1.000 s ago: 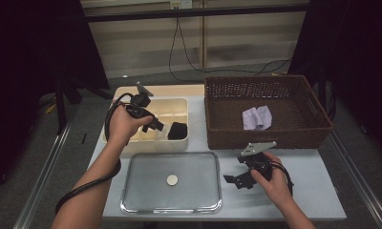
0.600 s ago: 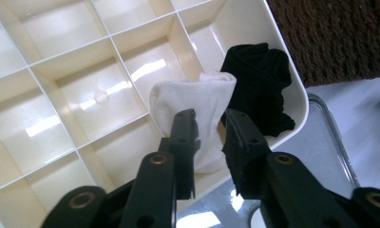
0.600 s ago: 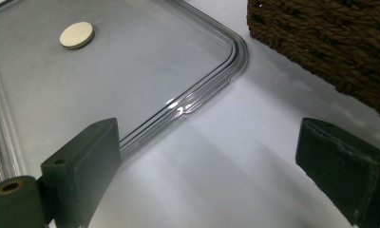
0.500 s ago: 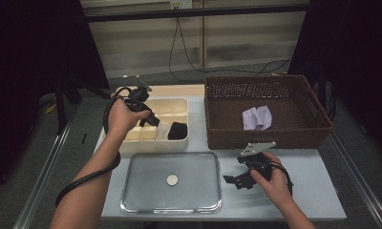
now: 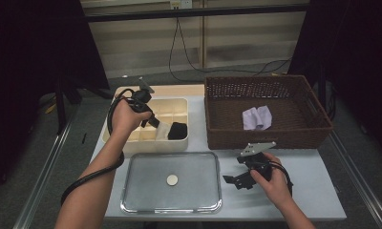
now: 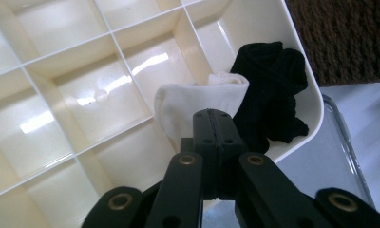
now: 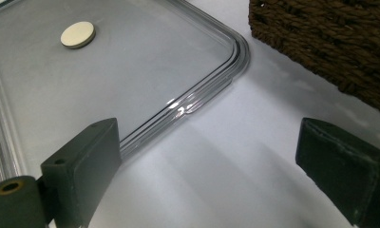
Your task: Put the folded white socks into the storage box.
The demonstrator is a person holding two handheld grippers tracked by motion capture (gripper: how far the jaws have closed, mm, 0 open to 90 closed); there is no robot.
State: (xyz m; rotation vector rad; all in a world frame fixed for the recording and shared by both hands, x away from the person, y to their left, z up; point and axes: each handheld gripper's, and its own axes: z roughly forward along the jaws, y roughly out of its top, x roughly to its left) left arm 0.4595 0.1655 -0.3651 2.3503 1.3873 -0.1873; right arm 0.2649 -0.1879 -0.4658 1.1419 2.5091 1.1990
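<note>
White sock (image 6: 197,102) (beside a black one (image 6: 273,90)) is clamped in the left gripper (image 6: 212,124)'s just-closed jaws, not yet lifted from the organiser (image 6: 83,95); right gripper (image 7: 207,166) idles, jaws apart.

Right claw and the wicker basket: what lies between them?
Only bare table. In the right gripper view, the right claw stands open over it, the wicker basket beyond; the clear tray lies aside.

The high view is dim, its sides sunk in black, with light falling from above on the pale counter (image 5: 303,176). Glare streaks the cream divider box (image 6: 83,95) and the clear tray (image 7: 197,102). Close up, the tool arms blur and soft shadows spread.
</note>
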